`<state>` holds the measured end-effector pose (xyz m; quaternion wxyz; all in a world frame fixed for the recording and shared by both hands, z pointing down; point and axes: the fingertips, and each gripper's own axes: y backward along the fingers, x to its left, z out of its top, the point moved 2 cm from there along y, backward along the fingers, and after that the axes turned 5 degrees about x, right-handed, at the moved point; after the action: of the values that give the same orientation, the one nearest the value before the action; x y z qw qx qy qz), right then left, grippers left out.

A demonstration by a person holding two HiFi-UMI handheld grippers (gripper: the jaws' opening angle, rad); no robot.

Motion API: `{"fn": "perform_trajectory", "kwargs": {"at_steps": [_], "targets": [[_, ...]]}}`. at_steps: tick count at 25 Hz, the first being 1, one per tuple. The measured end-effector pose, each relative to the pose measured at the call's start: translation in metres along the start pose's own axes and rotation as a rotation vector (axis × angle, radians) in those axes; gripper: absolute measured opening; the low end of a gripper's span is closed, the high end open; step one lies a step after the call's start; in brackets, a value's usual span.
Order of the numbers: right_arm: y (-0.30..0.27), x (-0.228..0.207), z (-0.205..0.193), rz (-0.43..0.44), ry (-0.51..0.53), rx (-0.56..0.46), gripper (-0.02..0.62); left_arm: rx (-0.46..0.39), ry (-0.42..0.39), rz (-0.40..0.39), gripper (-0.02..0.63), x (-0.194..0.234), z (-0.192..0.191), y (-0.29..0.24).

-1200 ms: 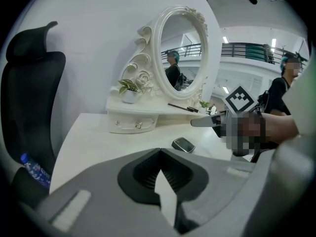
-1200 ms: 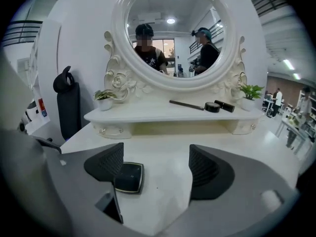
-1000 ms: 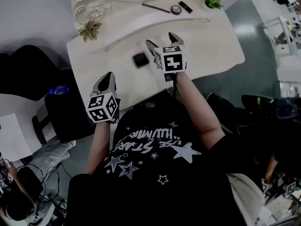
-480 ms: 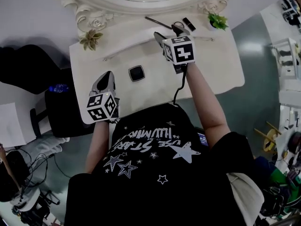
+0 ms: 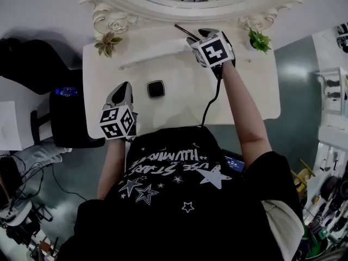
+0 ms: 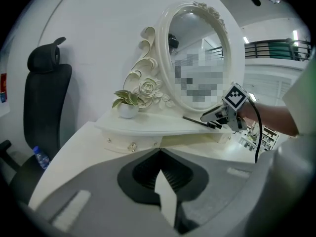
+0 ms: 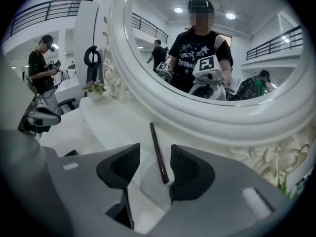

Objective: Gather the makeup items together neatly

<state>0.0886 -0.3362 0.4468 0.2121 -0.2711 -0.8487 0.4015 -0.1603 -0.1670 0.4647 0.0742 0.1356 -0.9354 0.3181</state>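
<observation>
Step in hand: grasping a slim brown pencil (image 7: pixel 157 147), by my reading the first item to be gathered.
Pencil: lies on the raised ledge of the counter (image 5: pixel 179 99), at the foot of the mirror (image 7: pixel 207 120).
Right hand-held gripper (image 7: pixel 154 154): roughly half open, its jaws have just been closing. The pencil's near end lies between them, close to the right pad, and contact is hard to confirm. Nothing is clamped yet.
Left hand-held gripper (image 6: pixel 159 154): jaws together, holding nothing, by the counter's near-left edge.
Black square compact (image 5: pixel 156 88): mid-counter, well apart from the pencil.
Next move: probably close squarely across the thin shaft so it cannot roll, lift, then carry it towards the compact.
</observation>
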Motion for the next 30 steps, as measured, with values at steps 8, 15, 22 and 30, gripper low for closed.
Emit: {"fn": "perform_trajectory", "kwargs": {"at_steps": [8,15,22,30], "targets": [[-0.02,-0.001,0.001,0.049,0.135,0.117,0.175,0.002,0.042,0.059,0.0,0.002,-0.005,0.002],[-0.03,0.002,-0.004,0.159,0.117,0.232,0.138,0.012,0.08,0.093,0.002,0.005,-0.013,0.003],[-0.03,0.009,-0.004,0.194,0.13,0.253,0.067,0.013,0.097,0.103,0.0,0.002,-0.02,0.005],[-0.014,0.016,0.002,0.16,0.068,0.177,0.066,0.0,0.091,0.079,0.002,0.004,-0.022,0.014]]}}
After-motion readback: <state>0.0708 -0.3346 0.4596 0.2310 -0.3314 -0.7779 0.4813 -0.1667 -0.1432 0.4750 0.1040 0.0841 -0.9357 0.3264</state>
